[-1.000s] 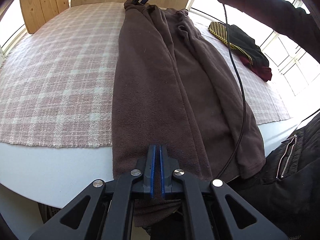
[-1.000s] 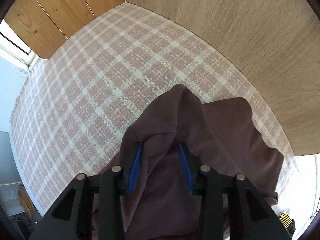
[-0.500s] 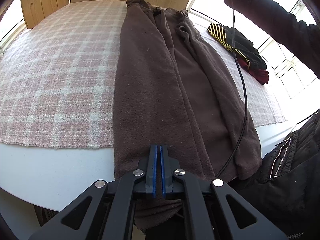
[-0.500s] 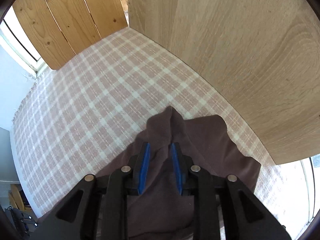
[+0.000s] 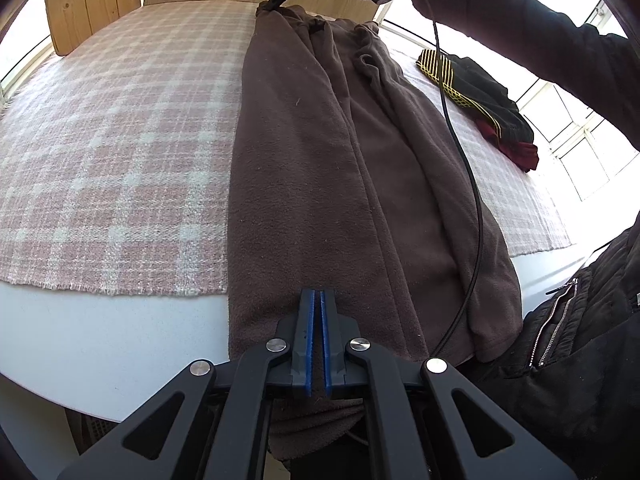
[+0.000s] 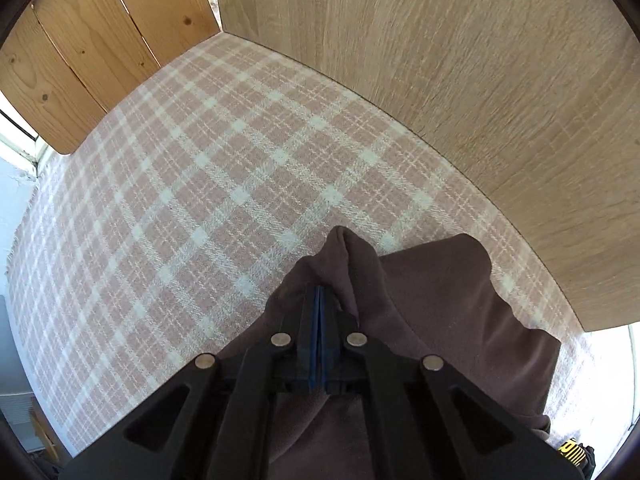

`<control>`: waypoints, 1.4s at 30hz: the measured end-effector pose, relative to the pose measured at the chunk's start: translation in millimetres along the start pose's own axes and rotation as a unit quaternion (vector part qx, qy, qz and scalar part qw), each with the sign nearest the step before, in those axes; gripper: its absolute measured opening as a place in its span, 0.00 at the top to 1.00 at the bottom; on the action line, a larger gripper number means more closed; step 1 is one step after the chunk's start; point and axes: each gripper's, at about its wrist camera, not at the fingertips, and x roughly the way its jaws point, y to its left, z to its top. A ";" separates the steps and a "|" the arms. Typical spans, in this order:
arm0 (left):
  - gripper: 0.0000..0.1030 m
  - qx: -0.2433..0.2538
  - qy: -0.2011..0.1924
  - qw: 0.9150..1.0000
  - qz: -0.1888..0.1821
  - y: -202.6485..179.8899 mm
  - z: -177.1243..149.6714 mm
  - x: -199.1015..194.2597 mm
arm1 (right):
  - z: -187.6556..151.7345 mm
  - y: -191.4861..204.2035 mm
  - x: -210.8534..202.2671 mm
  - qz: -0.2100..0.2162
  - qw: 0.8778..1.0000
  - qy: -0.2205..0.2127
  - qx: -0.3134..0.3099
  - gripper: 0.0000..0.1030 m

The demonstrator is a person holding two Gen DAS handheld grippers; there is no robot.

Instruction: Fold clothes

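A long brown fleece garment (image 5: 340, 168) lies lengthwise across the plaid cloth (image 5: 120, 128), its near end hanging over the table's edge. My left gripper (image 5: 316, 296) is shut on that near hem, fabric pinched between the blue pads. At the far end, a hand holds my right gripper (image 5: 276, 0), which points steeply down. In the right wrist view its jaws are closing tight on a raised fold of the brown garment (image 6: 440, 300), and the right gripper (image 6: 319, 292) shows no gap between its pads.
A black garment with yellow stripes (image 5: 476, 92) and a dark red piece (image 5: 524, 152) lie at the right. Wooden panels (image 6: 480, 80) stand behind the table. A black cable (image 5: 464, 160) hangs over the garment. A dark jacket (image 5: 580, 340) is at the near right.
The right gripper stood open around the fabric's peak, lifted a little, then came down and shut on the far end. The left gripper kept its grip and place.
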 end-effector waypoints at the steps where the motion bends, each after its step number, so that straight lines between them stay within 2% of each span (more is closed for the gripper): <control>1: 0.96 0.000 0.000 1.000 -0.001 0.3 0.2 0.0 | -1.1 -2.5 -12.3 0.009 1.000 -0.015 0.009 1.00; 3: 0.96 -0.001 0.000 1.000 -0.003 1.5 0.3 -0.1 | -5.2 -4.4 -27.2 0.057 0.997 -0.040 0.025 1.00; 4: 0.96 -0.002 -0.001 1.000 -0.003 1.4 0.5 -0.1 | -7.6 -1.5 -21.5 0.061 0.997 -0.031 0.022 1.00; 5: 0.96 -0.003 -0.002 1.000 -0.003 1.4 0.5 -0.2 | -10.2 2.5 -11.6 0.051 0.998 -0.015 0.017 1.00; 7: 0.96 -0.003 -0.001 1.000 -0.003 1.5 0.2 -0.7 | -18.6 13.3 18.4 -0.002 0.999 0.035 -0.014 1.00; 8: 0.96 -0.003 0.001 1.000 -0.001 1.3 0.4 -1.4 | -23.2 18.2 20.5 -0.013 0.999 0.037 -0.025 1.00; 10: 0.96 0.004 0.006 1.000 0.012 0.5 0.9 -6.5 | -33.2 25.6 2.2 -0.008 0.999 0.015 -0.031 1.00; 13: 0.96 0.021 0.001 0.999 0.031 1.2 2.5 -27.9 | -64.2 39.6 -54.1 0.029 0.999 -0.030 -0.031 0.99; 14: 0.96 0.025 -0.003 0.999 0.032 3.5 3.5 -37.3 | -80.0 47.9 -67.9 0.051 0.998 -0.031 -0.034 0.99; 16: 0.96 0.031 -0.012 0.999 0.028 10.4 5.8 -54.2 | -117.1 69.2 -84.0 0.103 0.994 -0.014 -0.046 0.99; 17: 0.92 0.037 -0.015 0.999 0.025 14.4 6.6 -60.3 | -135.8 83.4 -84.1 0.118 0.991 -0.002 -0.055 0.99; 20: 0.90 0.059 -0.002 0.998 0.016 22.8 10.6 -61.9 | -181.1 119.7 -61.7 0.149 0.985 0.050 -0.066 0.99; 22: 0.90 0.078 0.012 0.997 -0.002 23.8 13.0 -56.2 | -200.6 134.7 -35.2 0.130 0.985 0.082 -0.074 0.99; 23: 0.90 0.090 0.020 0.996 -0.015 22.2 13.5 -52.3 | -206.7 135.9 -28.0 0.118 0.987 0.083 -0.073 1.00; 26: 0.90 0.129 0.053 0.989 -0.056 15.9 10.9 -33.5 | -214.9 122.5 -40.2 0.124 0.990 0.068 -0.008 1.00; 29: 0.90 0.181 0.094 0.976 -0.076 7.9 -1.4 -16.6 | -228.5 113.0 -80.6 0.110 0.993 0.016 0.036 0.97; 30: 0.90 0.196 0.101 0.972 -0.082 5.9 -4.7 -15.2 | -240.7 108.9 -99.2 0.117 0.991 -0.003 0.058 0.97; 33: 0.90 0.223 0.098 0.965 -0.101 7.6 8.4 -33.1 | -296.5 103.3 -146.6 0.103 0.986 -0.039 0.126 0.97; 36: 0.88 0.248 0.086 0.957 -0.123 6.3 28.6 -51.1 | -361.6 108.0 -170.1 0.074 0.979 -0.039 0.188 0.89; 38: 0.79 0.259 0.079 0.951 -0.148 0.8 39.8 -55.2 | -402.0 114.7 -170.1 0.074 0.969 -0.029 0.233 0.87; 40: 0.78 0.273 0.081 0.944 -0.168 -9.9 44.7 -49.8 | -434.4 128.5 -165.8 0.073 0.962 -0.013 0.264 0.87; 42: 0.78 0.295 0.083 0.937 -0.169 -24.8 48.8 -35.7 | -460.4 139.3 -161.3 0.077 0.956 -0.001 0.282 0.87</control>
